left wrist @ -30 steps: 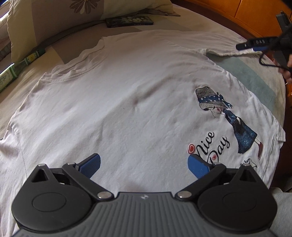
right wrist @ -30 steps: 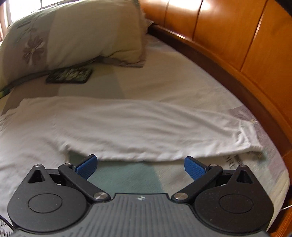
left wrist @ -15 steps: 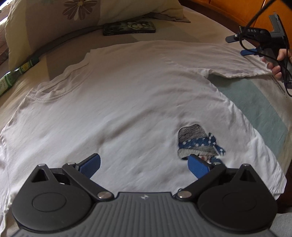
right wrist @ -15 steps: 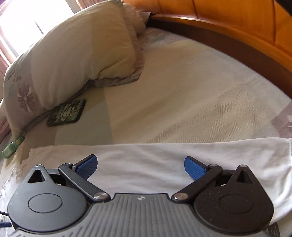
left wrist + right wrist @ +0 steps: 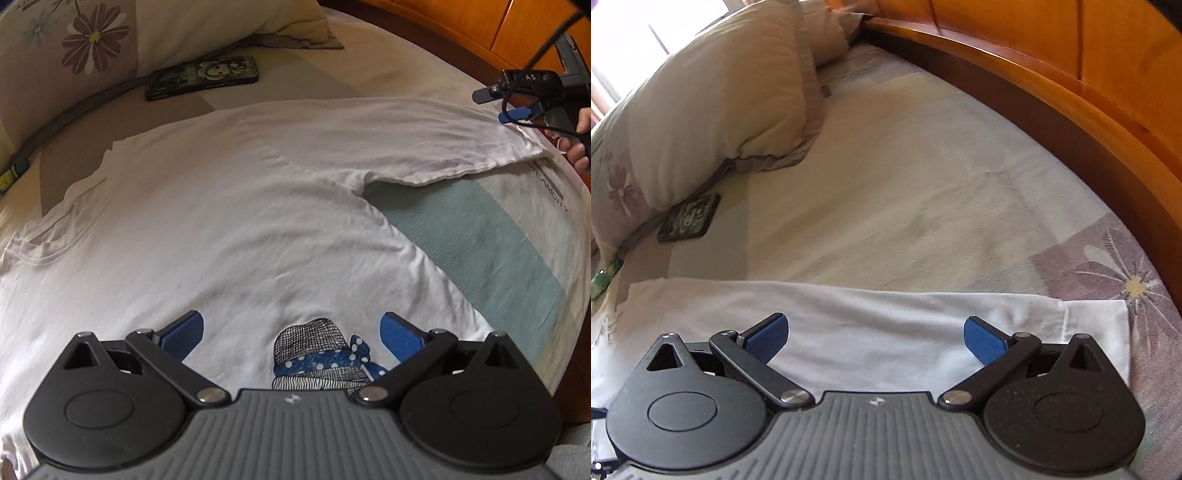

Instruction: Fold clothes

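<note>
A white T-shirt (image 5: 229,221) lies spread flat on the bed, its printed hat figure (image 5: 317,347) near me. My left gripper (image 5: 291,332) hovers open over the shirt's chest print, nothing between its blue pads. The shirt's sleeve (image 5: 424,136) stretches to the far right. There my right gripper (image 5: 513,107) hangs just above the cuff, held by a hand (image 5: 580,147). In the right wrist view the right gripper (image 5: 875,338) is open over that sleeve (image 5: 868,325), with the cuff edge (image 5: 1108,332) at the right.
A floral pillow (image 5: 110,40) and a dark phone (image 5: 201,75) lie beyond the shirt. The same pillow (image 5: 701,122) and phone (image 5: 689,218) show in the right wrist view. A wooden bed frame (image 5: 1071,110) curves along the right. Teal-striped bedsheet (image 5: 476,251) lies bare beside the shirt.
Both grippers have moved forward and lower. The left has slid up the shirt toward the chest, the print now at its base. The right has come down over the sleeve end.
</note>
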{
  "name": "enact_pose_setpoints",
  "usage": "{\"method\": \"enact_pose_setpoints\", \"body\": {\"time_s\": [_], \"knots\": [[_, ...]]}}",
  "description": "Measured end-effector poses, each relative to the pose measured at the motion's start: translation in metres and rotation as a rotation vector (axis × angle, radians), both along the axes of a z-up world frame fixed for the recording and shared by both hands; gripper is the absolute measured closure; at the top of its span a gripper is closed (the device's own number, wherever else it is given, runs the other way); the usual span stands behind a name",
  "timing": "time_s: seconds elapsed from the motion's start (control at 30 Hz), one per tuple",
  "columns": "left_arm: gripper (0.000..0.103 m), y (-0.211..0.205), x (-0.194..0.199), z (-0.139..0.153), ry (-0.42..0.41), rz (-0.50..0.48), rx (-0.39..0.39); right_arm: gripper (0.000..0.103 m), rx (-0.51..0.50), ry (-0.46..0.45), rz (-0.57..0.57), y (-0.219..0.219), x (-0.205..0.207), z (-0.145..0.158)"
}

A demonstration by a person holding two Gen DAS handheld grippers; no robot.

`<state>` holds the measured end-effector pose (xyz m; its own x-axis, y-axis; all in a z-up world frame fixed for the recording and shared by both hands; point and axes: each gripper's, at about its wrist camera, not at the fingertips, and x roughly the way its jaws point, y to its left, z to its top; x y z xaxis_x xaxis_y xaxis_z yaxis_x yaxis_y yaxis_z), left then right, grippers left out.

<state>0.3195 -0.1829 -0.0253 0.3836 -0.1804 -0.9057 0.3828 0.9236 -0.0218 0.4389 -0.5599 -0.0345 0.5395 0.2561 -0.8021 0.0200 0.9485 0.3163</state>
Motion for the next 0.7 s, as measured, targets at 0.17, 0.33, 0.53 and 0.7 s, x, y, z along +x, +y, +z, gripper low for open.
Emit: {"method": "enact_pose_setpoints", "body": {"time_s": [0.17,0.33,0.53,0.7], "knots": [[0.002,-0.003,0.0,-0.006,0.006,-0.021,-0.021,0.0,-0.143,-0.016,0.042,0.02,-0.022,-0.017],[0.002,0.013,-0.015,-0.009,0.013,-0.045,-0.015,0.0,-0.321,0.032,-0.141,0.006,-0.036,-0.013],[0.002,0.035,-0.021,-0.001,-0.004,-0.006,-0.038,0.0,-0.283,-0.045,-0.057,0.068,-0.027,0.015],[0.002,0.05,-0.028,0.007,-0.034,-0.018,-0.03,0.0,-0.305,-0.03,0.045,0.126,-0.015,-0.014]]}}
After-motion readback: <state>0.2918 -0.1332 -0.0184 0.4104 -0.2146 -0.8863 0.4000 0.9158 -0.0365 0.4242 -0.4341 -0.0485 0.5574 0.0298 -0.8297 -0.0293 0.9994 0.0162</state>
